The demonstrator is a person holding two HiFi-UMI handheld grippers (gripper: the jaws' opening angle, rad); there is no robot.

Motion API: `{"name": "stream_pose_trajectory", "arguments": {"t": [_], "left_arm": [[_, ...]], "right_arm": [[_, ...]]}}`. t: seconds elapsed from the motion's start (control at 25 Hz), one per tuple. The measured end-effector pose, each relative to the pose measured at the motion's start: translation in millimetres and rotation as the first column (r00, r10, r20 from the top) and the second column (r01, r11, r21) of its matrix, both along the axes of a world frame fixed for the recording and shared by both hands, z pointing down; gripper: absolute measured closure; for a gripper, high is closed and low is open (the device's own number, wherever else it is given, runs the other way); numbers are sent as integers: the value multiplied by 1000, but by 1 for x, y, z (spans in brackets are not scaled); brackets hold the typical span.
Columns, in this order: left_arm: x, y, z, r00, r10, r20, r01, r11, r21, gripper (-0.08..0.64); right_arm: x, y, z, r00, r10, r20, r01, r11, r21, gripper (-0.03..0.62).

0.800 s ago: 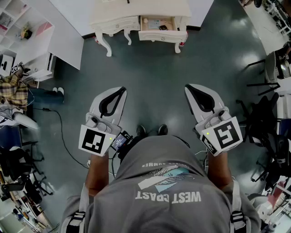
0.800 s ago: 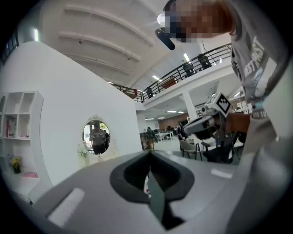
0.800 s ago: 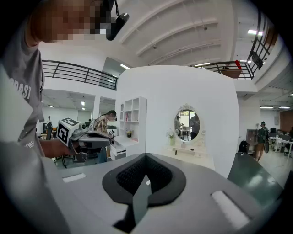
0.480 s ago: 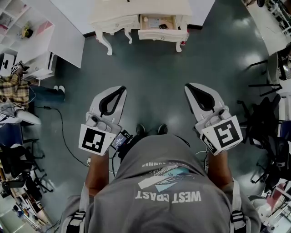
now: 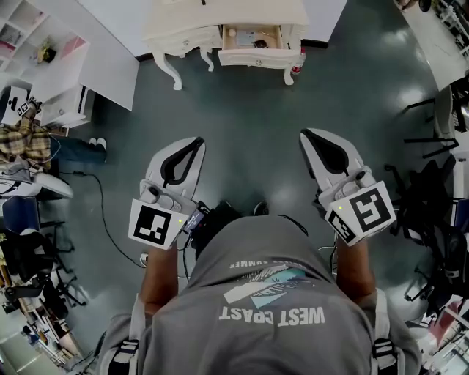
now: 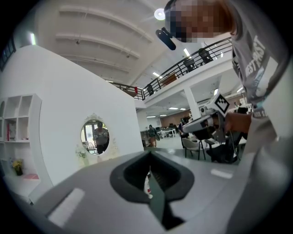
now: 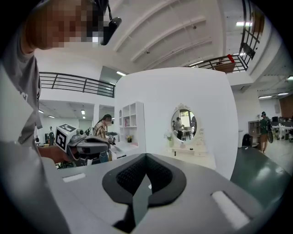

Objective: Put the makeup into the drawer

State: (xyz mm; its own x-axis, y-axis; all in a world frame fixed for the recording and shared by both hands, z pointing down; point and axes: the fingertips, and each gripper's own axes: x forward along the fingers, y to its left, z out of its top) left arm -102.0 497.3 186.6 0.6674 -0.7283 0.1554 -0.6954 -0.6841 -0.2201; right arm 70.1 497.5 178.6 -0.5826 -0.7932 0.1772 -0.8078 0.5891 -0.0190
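Observation:
A cream dressing table (image 5: 183,22) stands far ahead at the top of the head view. Its right drawer (image 5: 253,55) is pulled open, with a few small items inside, too small to identify. My left gripper (image 5: 196,143) and right gripper (image 5: 306,135) hover side by side over the green floor, well short of the table. Each has its jaws together. In the left gripper view the left gripper (image 6: 150,153) shows nothing I can make out as held. The right gripper (image 7: 146,156) faces the table's oval mirror (image 7: 184,124) and is empty.
A bottle with a red cap (image 5: 297,64) stands by the table's right leg. A white shelf unit (image 5: 44,44) and a seated person (image 5: 22,143) are at the left, with a cable (image 5: 102,220) on the floor. Dark chairs (image 5: 432,190) crowd the right side.
Both grippers keep nearly the same pose and stay shut. The person's feet shift under the body as in a step; the table sits marginally higher in the view.

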Motion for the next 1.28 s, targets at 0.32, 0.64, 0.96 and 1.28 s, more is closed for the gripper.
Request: {"name": "stream_pose_trajectory", "arguments": {"t": [0.32,0.64,0.96,1.28], "left_arm": [[7,-26,11,1000,6,14,-5,999,-41,558],[8,-105,16,997,80,-3,-80,996,-42,558],[-11,-213,13,983,182,-13,-183,981,-61,558],[-43,-308,9,973,232,-12,-232,971,-57,558]], "right_arm": [[14,-27,11,999,35,12,-34,999,-22,591],[10,-93,16,995,99,2,-99,994,-35,591],[-14,-189,13,981,196,-5,-196,979,-47,591],[-46,-277,2,969,246,-8,-246,969,-31,591]]}}
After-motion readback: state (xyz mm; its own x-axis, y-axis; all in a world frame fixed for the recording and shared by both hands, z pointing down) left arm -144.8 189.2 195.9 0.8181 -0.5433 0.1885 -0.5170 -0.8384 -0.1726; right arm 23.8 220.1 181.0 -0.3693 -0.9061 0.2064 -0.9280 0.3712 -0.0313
